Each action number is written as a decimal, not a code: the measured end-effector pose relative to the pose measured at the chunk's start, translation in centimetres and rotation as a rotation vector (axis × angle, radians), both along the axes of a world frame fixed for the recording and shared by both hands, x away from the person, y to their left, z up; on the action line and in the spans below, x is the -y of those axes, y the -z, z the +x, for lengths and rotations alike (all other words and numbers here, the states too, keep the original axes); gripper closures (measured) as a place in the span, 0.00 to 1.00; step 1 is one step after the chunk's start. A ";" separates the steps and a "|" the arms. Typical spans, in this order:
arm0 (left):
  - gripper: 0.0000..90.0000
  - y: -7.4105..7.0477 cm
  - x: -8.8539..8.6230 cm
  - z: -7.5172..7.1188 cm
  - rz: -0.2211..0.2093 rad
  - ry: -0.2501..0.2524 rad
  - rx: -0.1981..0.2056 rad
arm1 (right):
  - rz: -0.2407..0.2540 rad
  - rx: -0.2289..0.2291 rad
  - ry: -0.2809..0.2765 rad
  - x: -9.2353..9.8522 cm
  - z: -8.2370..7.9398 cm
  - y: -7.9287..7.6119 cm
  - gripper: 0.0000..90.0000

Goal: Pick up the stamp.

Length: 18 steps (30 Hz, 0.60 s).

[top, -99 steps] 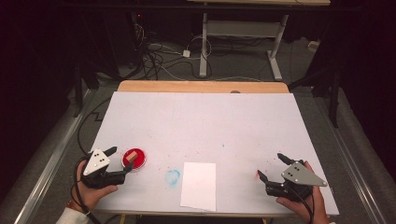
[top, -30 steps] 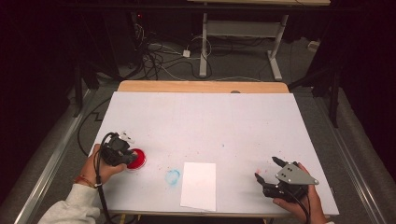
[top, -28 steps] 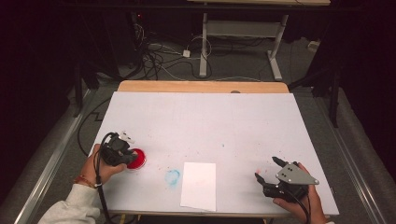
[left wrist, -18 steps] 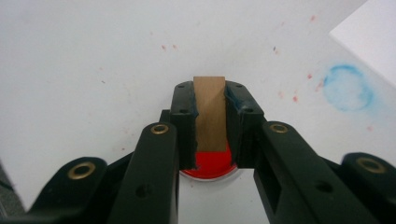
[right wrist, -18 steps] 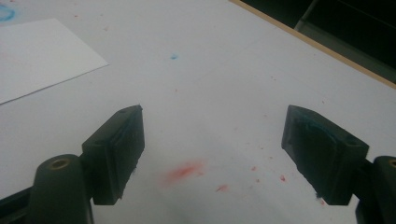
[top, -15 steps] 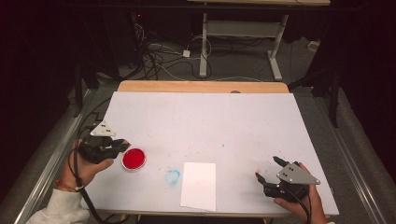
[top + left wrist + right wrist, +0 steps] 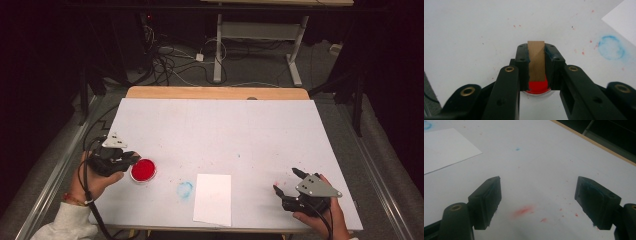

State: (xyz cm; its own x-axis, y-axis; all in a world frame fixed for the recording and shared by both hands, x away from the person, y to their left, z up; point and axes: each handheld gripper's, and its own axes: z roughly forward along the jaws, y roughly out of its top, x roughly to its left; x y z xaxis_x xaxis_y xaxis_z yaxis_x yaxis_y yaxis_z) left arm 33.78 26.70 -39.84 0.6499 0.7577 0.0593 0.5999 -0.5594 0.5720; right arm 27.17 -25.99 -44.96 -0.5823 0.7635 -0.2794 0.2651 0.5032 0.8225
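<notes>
Black jaws with brass rivets; grey plates, white sleeve [image 7: 62, 225], bracelet [image 7: 75, 199]

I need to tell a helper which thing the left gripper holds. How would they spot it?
On the white table, find the left gripper above the red ink pad. The brown wooden stamp is clamped upright there, the one tan thing.

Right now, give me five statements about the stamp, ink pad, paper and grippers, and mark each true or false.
1. The left gripper is shut on the stamp. True.
2. The right gripper holds the paper. False: its jaws are open and empty.
3. The ink pad is red. True.
4. The ink pad sits on the paper. False: it sits on the table, left of it.
5. A blue ring mark lies left of the paper. True.
</notes>
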 end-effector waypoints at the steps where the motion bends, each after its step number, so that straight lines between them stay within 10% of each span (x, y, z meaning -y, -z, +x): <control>1: 0.82 0.4 0.1 0.2 0.012 0.003 -0.009 | -0.002 0.000 0.000 0.0 0.0 0.0 0.24; 13: 0.82 4.5 1.1 2.1 0.096 0.025 -0.114 | -0.009 -0.004 -0.001 0.0 0.0 0.1 0.25; 18: 0.82 4.8 0.8 2.2 0.067 0.013 -0.122 | -0.009 -0.005 -0.001 -0.1 0.0 0.2 0.25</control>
State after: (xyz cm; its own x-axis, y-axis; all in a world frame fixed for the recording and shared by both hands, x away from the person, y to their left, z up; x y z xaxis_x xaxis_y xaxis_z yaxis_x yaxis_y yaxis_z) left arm 36.00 25.87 -44.59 0.6653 0.7460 0.0291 0.6551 -0.6020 0.4565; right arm 27.20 -25.92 -45.14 -0.5845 0.7604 -0.2831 0.2690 0.5108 0.8165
